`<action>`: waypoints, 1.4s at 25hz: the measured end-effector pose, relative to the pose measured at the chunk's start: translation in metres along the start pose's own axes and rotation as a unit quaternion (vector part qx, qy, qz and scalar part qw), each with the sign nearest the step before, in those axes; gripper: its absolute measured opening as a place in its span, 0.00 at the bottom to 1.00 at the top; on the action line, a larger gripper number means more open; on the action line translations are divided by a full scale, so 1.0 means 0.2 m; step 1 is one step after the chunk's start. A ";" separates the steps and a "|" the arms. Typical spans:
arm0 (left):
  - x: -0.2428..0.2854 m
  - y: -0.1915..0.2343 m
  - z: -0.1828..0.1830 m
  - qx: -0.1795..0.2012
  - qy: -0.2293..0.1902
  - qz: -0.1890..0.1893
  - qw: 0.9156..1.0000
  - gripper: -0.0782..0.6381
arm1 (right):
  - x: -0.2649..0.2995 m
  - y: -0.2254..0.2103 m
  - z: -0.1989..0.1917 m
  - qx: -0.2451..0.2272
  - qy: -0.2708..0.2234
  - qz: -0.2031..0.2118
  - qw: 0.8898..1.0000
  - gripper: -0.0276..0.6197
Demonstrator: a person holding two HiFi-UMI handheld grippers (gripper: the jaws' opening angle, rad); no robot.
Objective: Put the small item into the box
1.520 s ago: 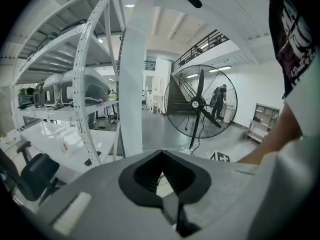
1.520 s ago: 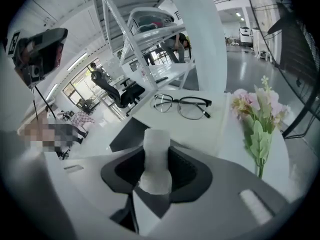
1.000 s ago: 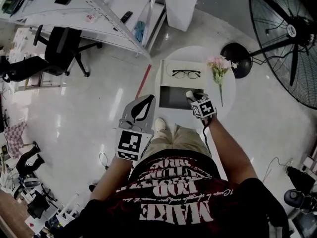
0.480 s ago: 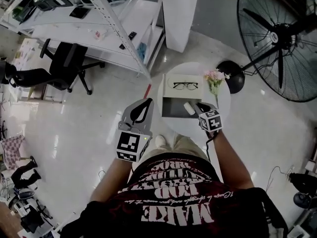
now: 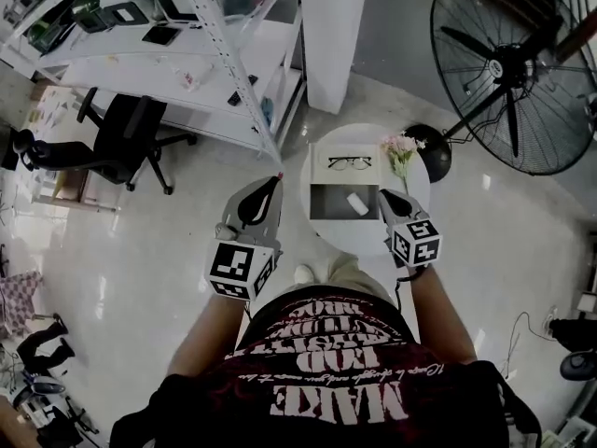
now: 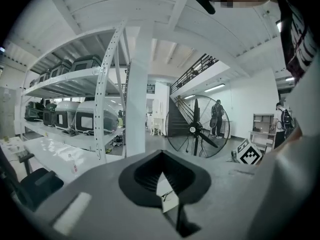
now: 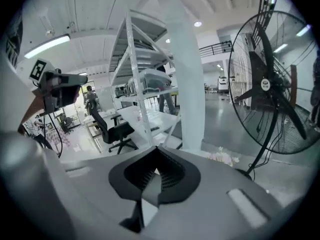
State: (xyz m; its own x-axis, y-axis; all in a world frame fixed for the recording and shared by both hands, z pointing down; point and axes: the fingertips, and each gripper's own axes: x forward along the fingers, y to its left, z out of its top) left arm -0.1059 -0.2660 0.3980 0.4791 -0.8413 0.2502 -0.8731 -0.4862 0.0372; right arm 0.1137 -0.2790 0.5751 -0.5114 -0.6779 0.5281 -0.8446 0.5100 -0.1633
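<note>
A small round white table (image 5: 362, 237) stands on the shiny floor. On it sits an open box (image 5: 326, 203) that is dark inside. The small white item (image 5: 356, 202) lies in the box, near its right side. Nothing touches it.

Just behind the box is its white lid (image 5: 326, 153), and a pair of glasses (image 5: 351, 163) lies on the lid. Pink flowers (image 5: 399, 146) lie on the table to the right of the lid.

The right gripper (image 5: 384, 196) is up in the air at the right edge of the box, above the table. Its jaws have just been closing. They are now pressed together and hold nothing.

The left gripper (image 5: 272, 182) is up in the air to the left of the table, over the floor. Its jaws are together too, and they are empty.

A big black fan (image 5: 508, 68) stands to the right, behind the table. A white shelf (image 5: 215, 73) and a black chair (image 5: 126, 138) are off to the left.
</note>
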 end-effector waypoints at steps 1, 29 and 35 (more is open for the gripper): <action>-0.02 0.00 0.02 0.003 -0.004 -0.003 1.000 0.11 | -0.04 0.03 0.04 -0.002 -0.013 -0.001 1.000 0.09; -0.20 -0.06 0.06 0.035 -0.039 -0.057 0.997 0.11 | -0.74 0.47 0.74 -0.056 -0.205 -0.025 0.977 0.09; -0.19 -0.06 0.13 0.035 -0.048 -0.057 0.997 0.11 | -0.79 0.46 0.72 -0.050 -0.197 -0.037 0.978 0.09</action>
State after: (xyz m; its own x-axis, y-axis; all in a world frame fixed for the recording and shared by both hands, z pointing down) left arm -0.1118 -0.2335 0.3634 0.5845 -0.7968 0.1536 -0.8055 -0.5925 -0.0081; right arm 0.0938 -0.2021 0.3562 -0.4882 -0.8560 0.1700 -0.8716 0.4883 -0.0441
